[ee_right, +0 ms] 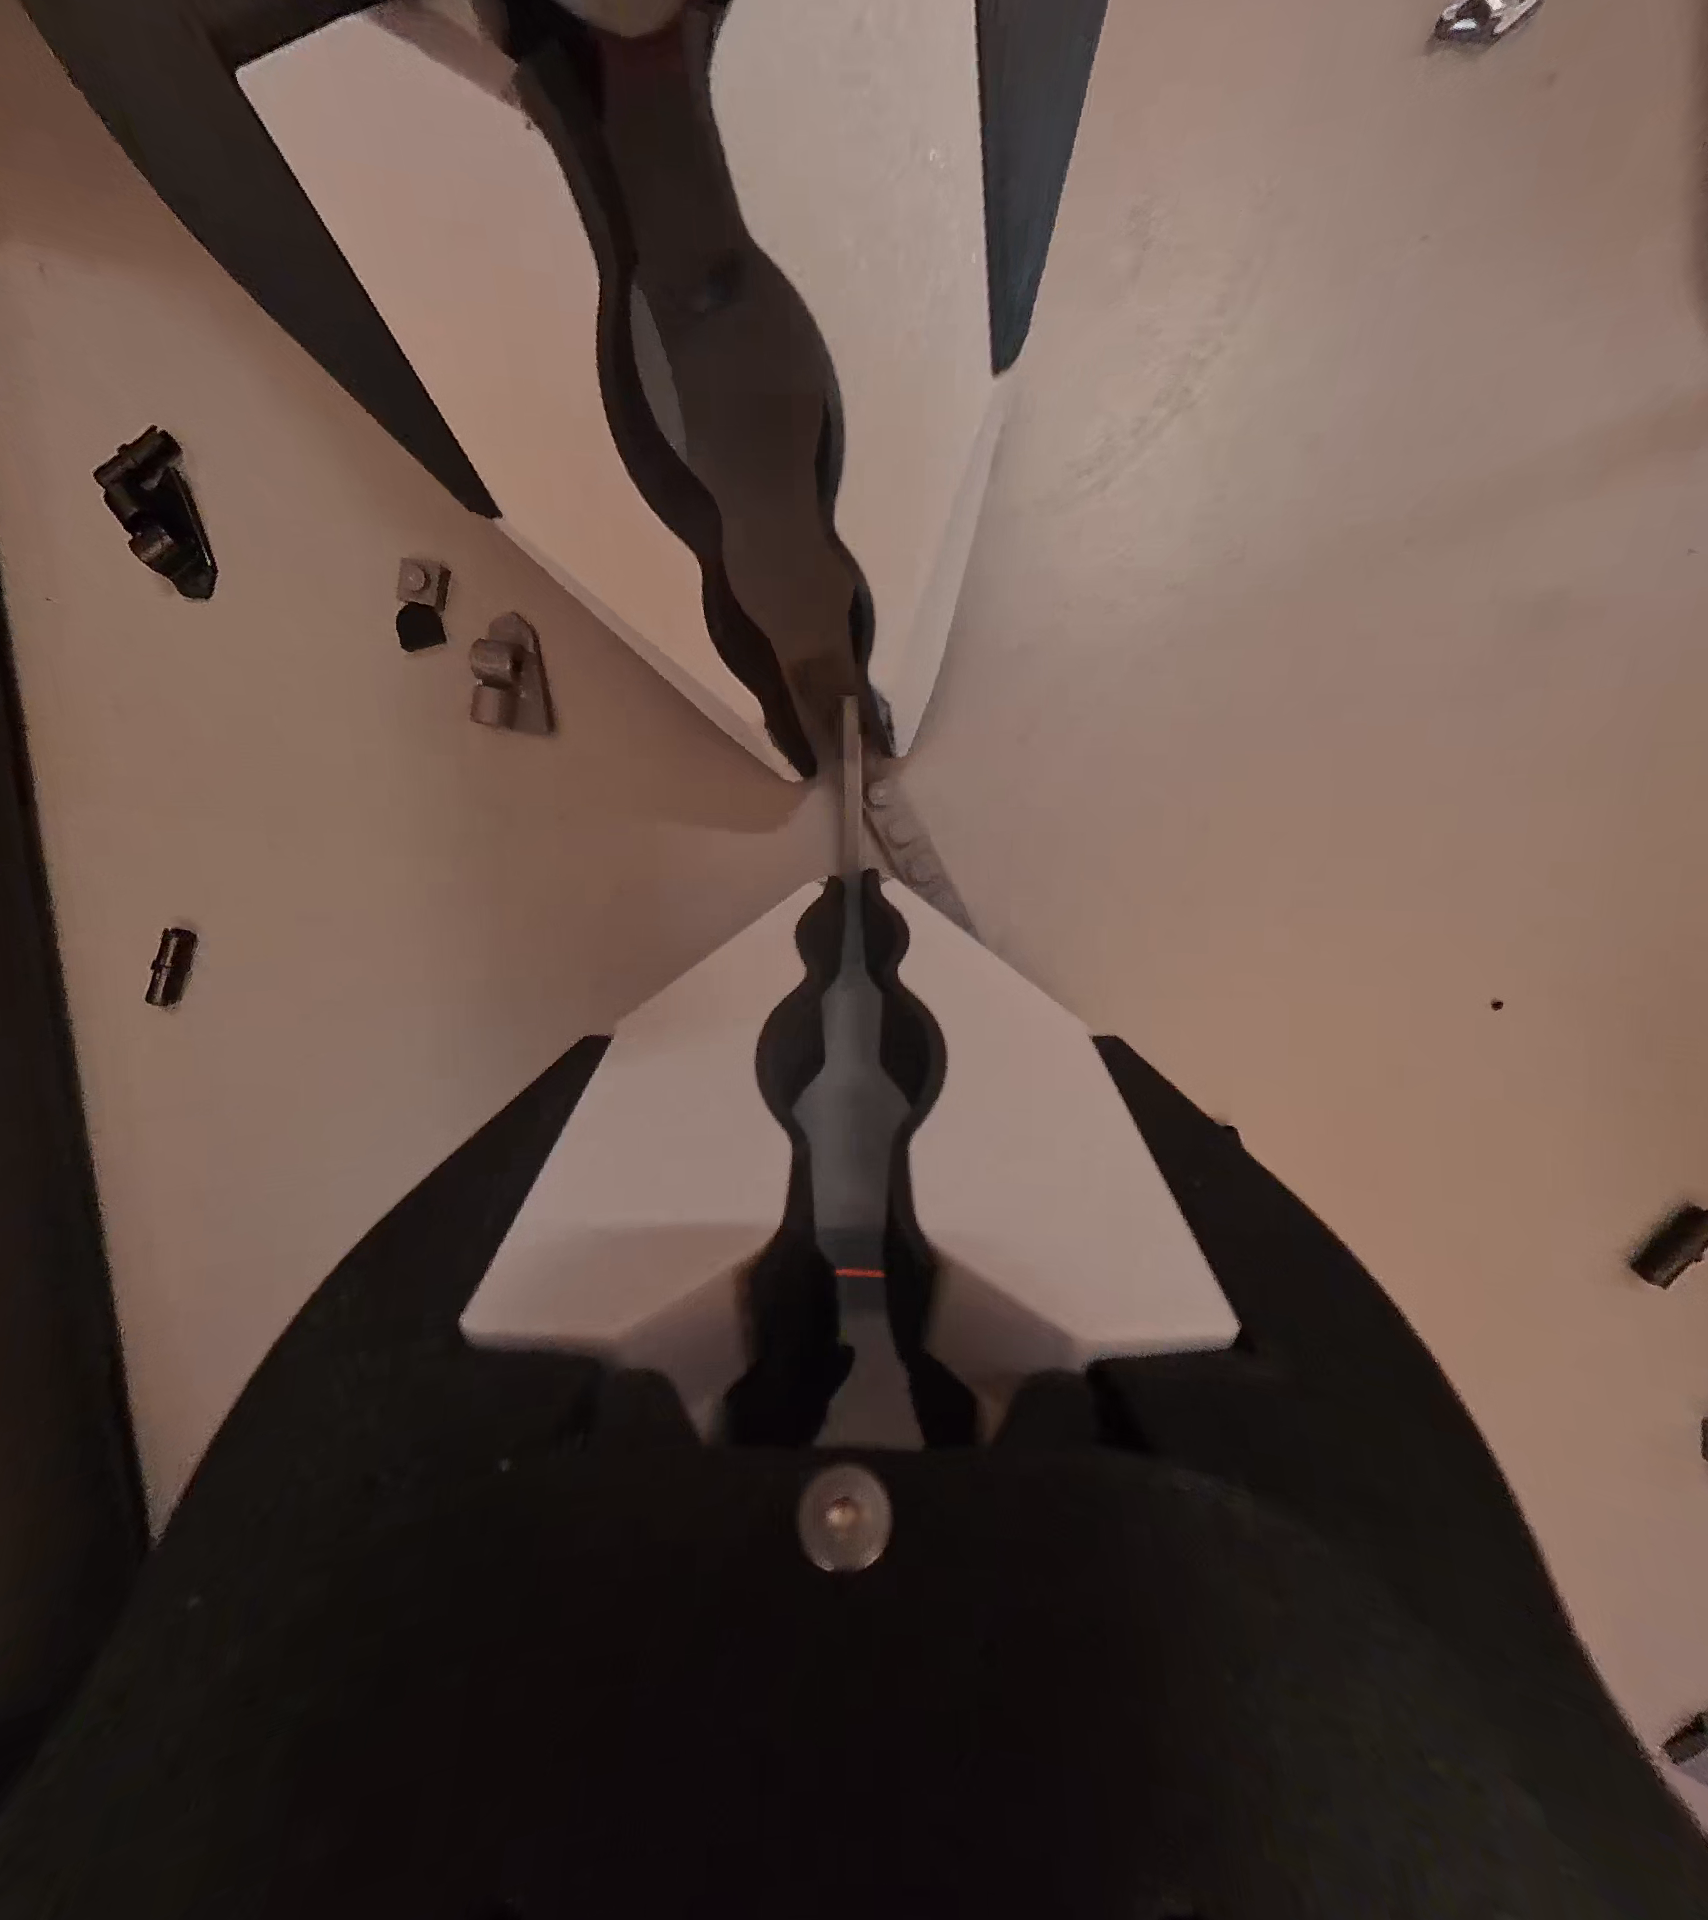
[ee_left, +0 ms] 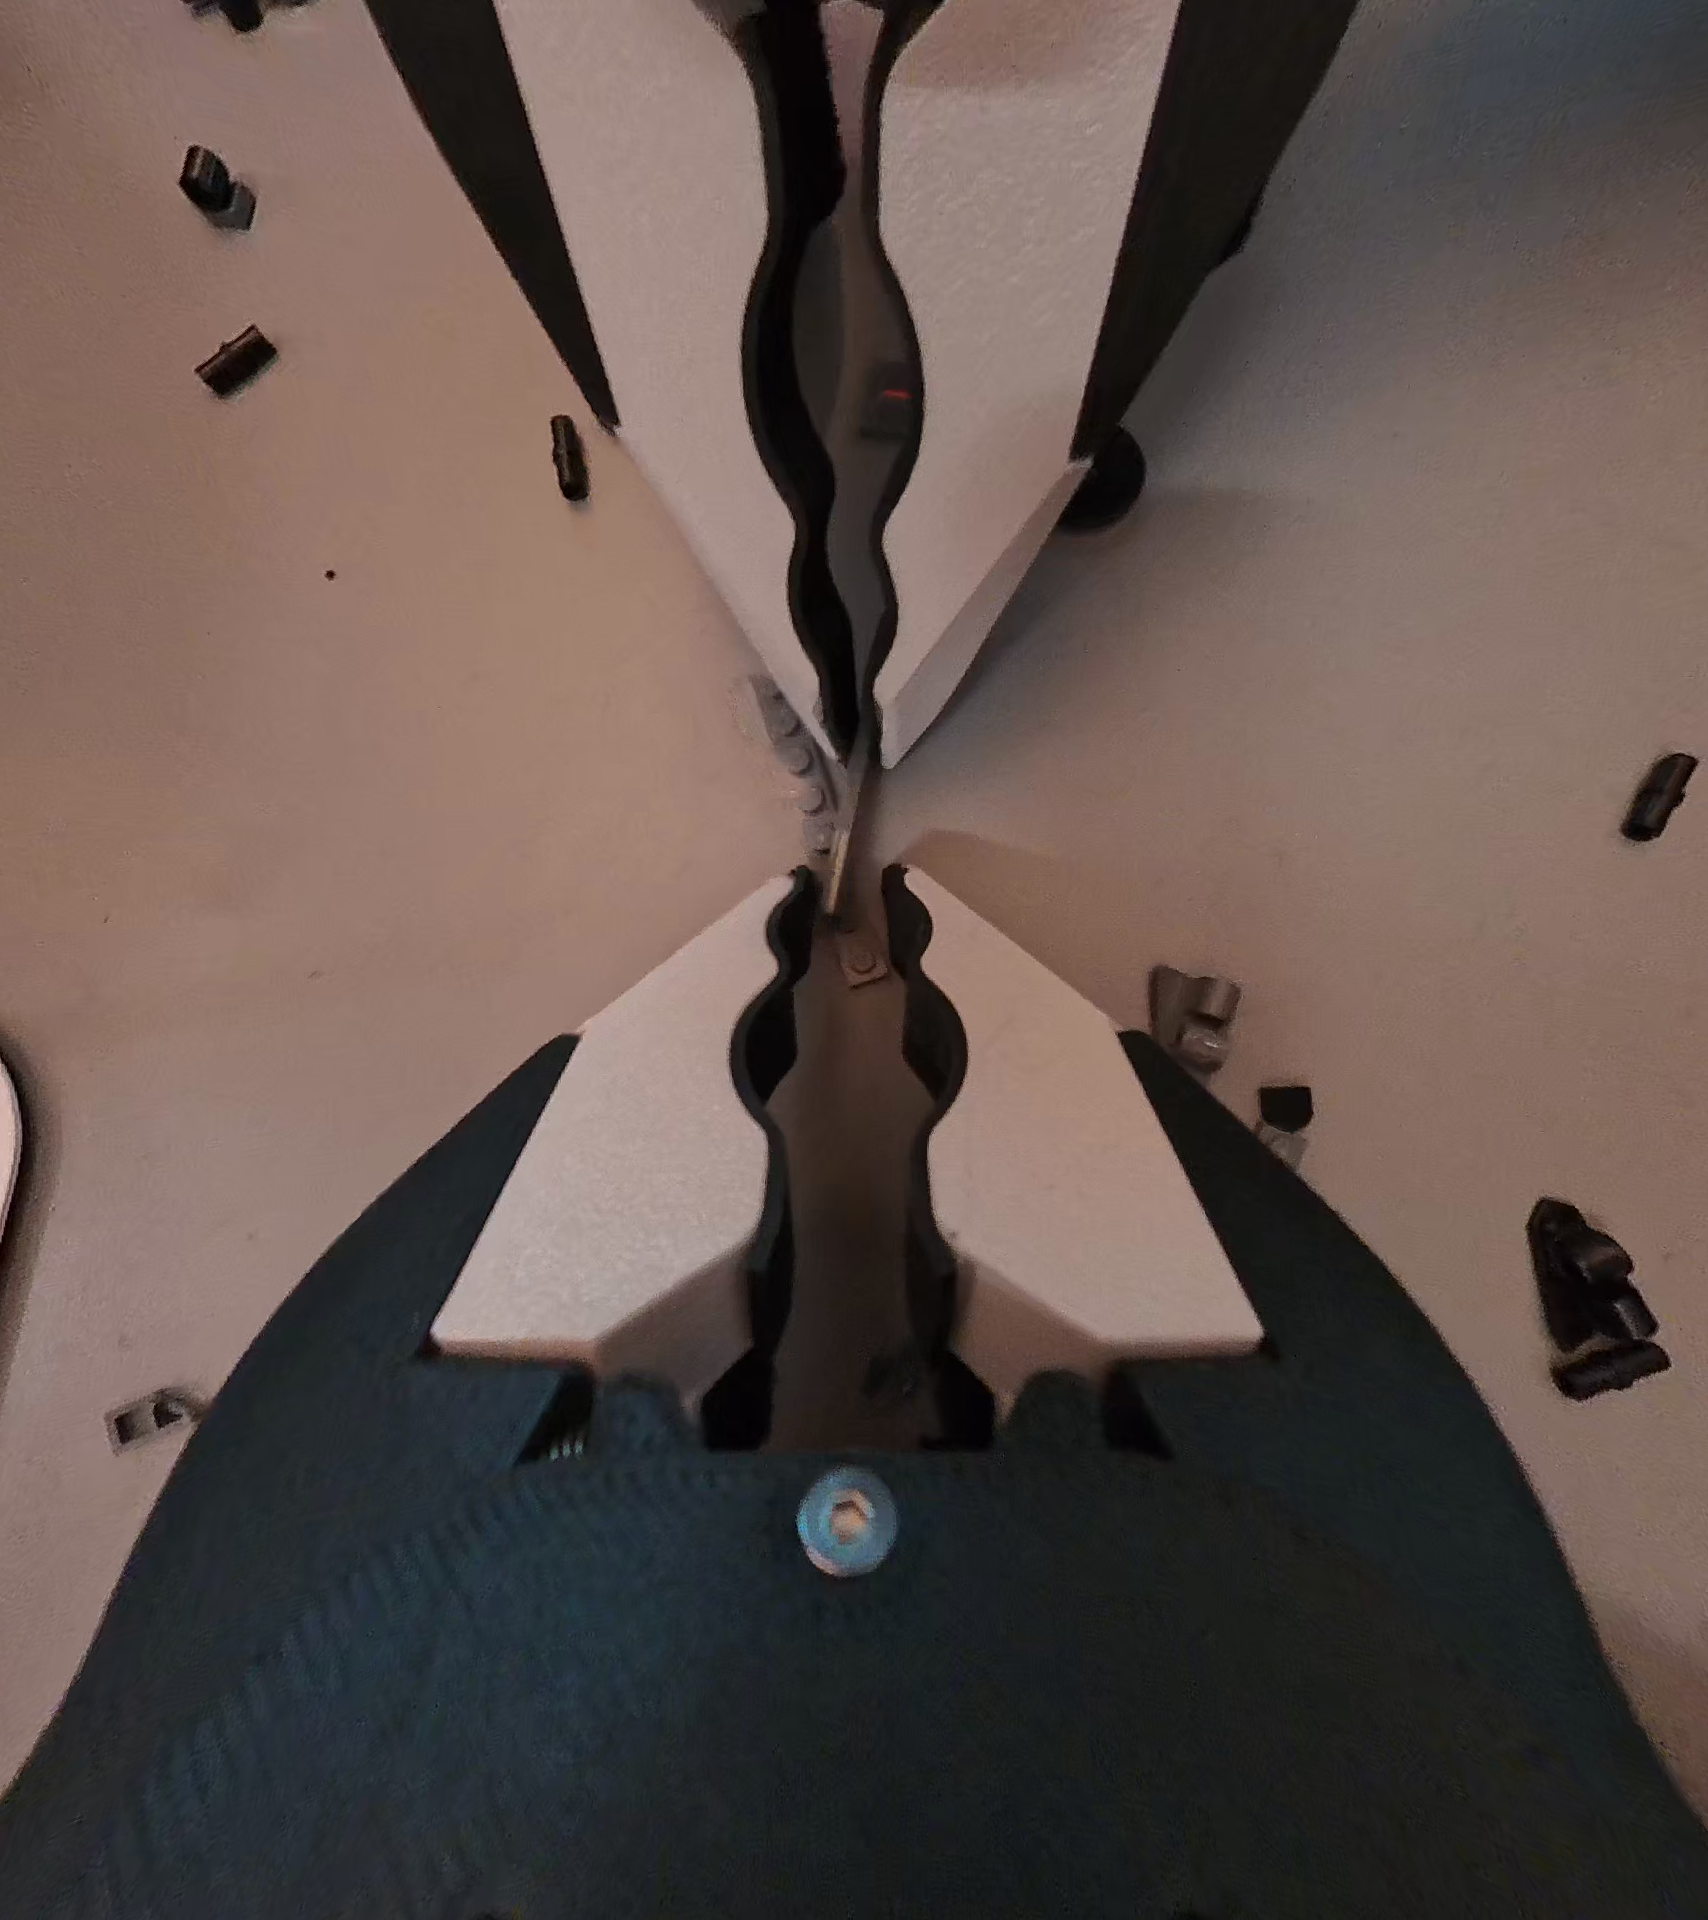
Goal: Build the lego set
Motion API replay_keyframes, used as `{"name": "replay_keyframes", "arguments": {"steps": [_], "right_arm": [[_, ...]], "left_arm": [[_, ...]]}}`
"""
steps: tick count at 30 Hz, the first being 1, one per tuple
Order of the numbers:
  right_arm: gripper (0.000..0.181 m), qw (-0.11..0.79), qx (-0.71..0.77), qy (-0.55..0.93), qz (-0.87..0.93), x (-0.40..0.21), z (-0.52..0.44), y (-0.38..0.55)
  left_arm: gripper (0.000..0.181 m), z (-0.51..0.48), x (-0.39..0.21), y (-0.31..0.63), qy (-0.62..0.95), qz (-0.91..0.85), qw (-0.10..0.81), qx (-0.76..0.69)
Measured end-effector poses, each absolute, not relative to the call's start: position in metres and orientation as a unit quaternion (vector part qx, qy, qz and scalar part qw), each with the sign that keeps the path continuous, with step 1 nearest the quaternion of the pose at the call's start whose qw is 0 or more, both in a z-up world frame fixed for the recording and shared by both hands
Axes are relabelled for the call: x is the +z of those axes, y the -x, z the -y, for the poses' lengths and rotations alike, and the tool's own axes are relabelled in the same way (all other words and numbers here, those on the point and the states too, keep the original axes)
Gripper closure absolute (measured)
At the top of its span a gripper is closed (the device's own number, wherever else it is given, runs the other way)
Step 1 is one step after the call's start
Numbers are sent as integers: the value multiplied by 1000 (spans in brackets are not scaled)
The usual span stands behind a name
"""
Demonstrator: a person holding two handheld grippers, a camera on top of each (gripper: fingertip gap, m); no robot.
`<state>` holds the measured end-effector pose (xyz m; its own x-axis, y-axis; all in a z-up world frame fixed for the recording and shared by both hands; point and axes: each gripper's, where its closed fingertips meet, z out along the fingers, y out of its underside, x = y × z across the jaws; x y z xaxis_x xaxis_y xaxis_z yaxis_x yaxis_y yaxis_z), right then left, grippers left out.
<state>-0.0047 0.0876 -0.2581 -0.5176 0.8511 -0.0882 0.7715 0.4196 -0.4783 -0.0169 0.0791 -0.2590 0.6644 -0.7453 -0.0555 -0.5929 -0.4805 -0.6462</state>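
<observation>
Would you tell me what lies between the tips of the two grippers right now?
A thin grey lego plate bridges the gap from the right gripper to the left gripper, edge-on; both wrist views show it.

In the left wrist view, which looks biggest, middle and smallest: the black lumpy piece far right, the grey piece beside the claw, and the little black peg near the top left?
1. Black lumpy piece: largest.
2. Grey piece: middle.
3. Little black peg: smallest.
The peg lies farther from the camera, so its real size may be nearer the grey piece's.
</observation>
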Motion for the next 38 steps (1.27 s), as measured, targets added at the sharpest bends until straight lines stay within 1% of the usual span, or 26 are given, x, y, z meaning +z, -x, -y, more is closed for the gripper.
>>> {"name": "replay_keyframes", "arguments": {"steps": [21,29,33,38], "right_arm": [[180,79,210,452,864,-254,-87,-11],[180,75,202,440,872,-257,-84,-13],[181,74,197,438,874,-260,-84,-13],[181,75,196,435,876,-260,-84,-13]], "left_arm": [[173,-69,-259,7,834,-430,319,-132],[161,-66,-259,5,833,-434,315,-138],[160,-67,-259,3,833,-432,316,-139],[163,-69,-259,-1,831,-432,320,-144]]}}
